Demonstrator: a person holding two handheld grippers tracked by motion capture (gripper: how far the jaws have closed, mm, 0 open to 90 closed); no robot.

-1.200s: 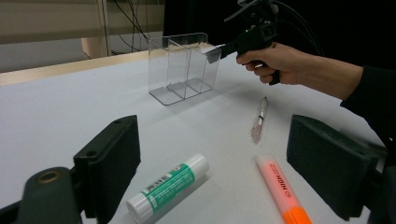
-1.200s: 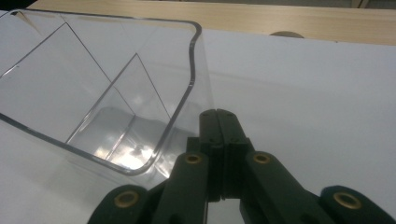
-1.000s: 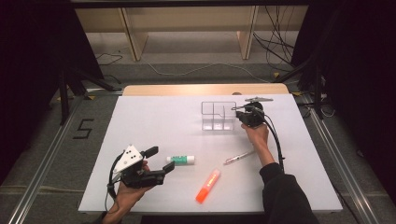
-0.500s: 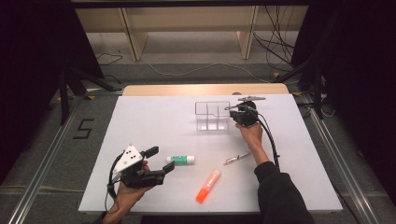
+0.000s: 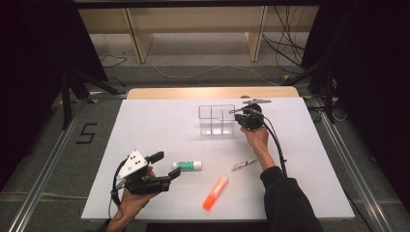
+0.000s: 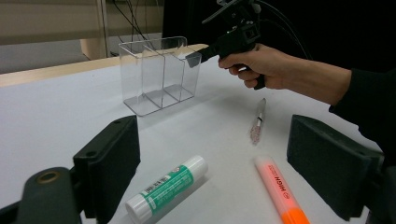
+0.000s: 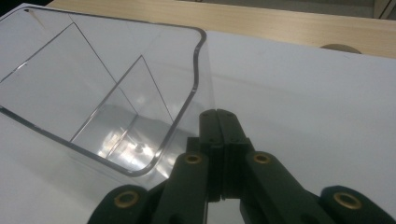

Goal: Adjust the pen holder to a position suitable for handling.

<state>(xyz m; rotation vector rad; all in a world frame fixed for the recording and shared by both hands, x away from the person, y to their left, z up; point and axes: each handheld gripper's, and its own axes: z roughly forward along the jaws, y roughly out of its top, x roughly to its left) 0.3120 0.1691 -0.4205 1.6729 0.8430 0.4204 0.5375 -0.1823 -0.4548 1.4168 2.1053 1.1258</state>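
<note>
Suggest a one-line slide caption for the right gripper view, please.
Right gripper, jaws shut, pressed against the clear organizer.

The clear organiser (image 5: pixel 217 119) stands on the tabletop (image 5: pixel 159 125) toward its far edge. The right gripper (image 5: pixel 237 112) has its closed jaws against the organiser's right wall, tips touching or just beside it near the rim; from those jaws, the compartments lie ahead and to the left. The left gripper (image 5: pixel 167 166) rests at the near left, jaws spread. Just ahead of them, between the two, lies the glue stick (image 6: pixel 166 189). The highlighter (image 6: pixel 280 189) lies beside the right-hand jaw, nearer the front edge. The pen (image 6: pixel 258 120) lies farther ahead, between highlighter and organiser, well apart from it.
</note>
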